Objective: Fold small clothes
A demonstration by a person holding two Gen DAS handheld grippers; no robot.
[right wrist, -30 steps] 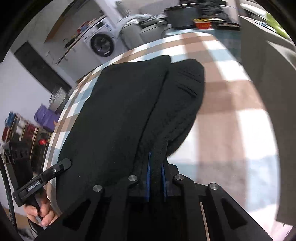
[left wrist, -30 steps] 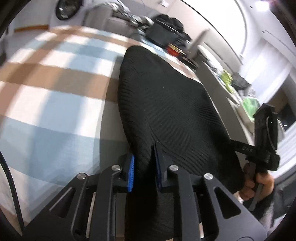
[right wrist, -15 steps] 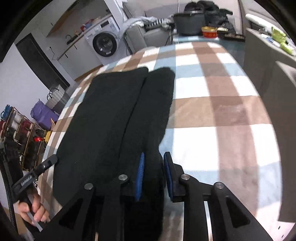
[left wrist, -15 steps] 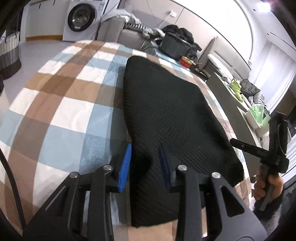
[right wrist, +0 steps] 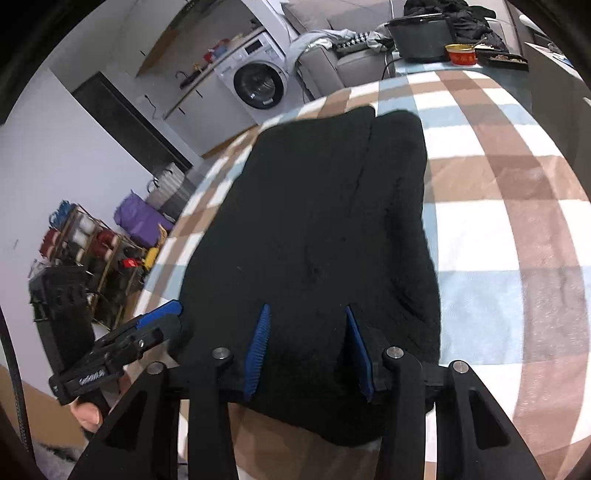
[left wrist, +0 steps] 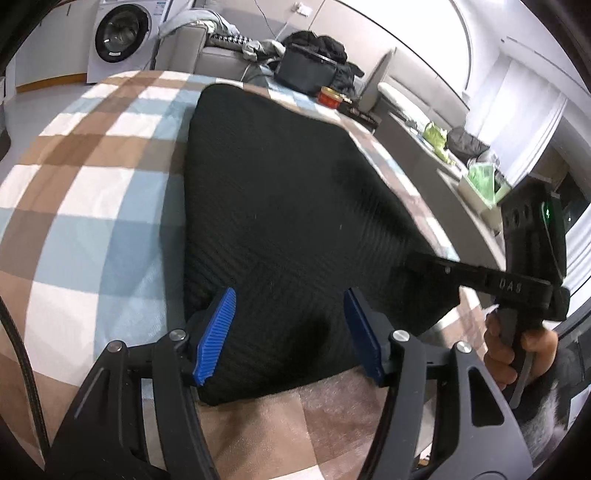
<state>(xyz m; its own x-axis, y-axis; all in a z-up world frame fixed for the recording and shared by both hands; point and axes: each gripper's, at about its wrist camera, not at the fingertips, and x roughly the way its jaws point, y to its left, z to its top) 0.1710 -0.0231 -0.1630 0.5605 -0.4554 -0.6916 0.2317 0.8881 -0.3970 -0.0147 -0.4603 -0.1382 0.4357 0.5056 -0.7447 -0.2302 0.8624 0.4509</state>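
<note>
Two grippers sit at the near edge of my blanket [left wrist: 92, 192]: my left gripper [left wrist: 288, 332] and right gripper [right wrist: 306, 350], both with jaws opening, blue pads clear of the cloth, nothing gripped. Between them lies the black garment [left wrist: 280, 206], folded flat, its long axis running from the near edge away toward the far edge, where a red tin [right wrist: 460, 53] stands beyond it.

garment [left wrist: 280, 206] on blanket [left wrist: 92, 192], washing machine [left wrist: 122, 35] behind, sofa [left wrist: 218, 55] beside it
</note>
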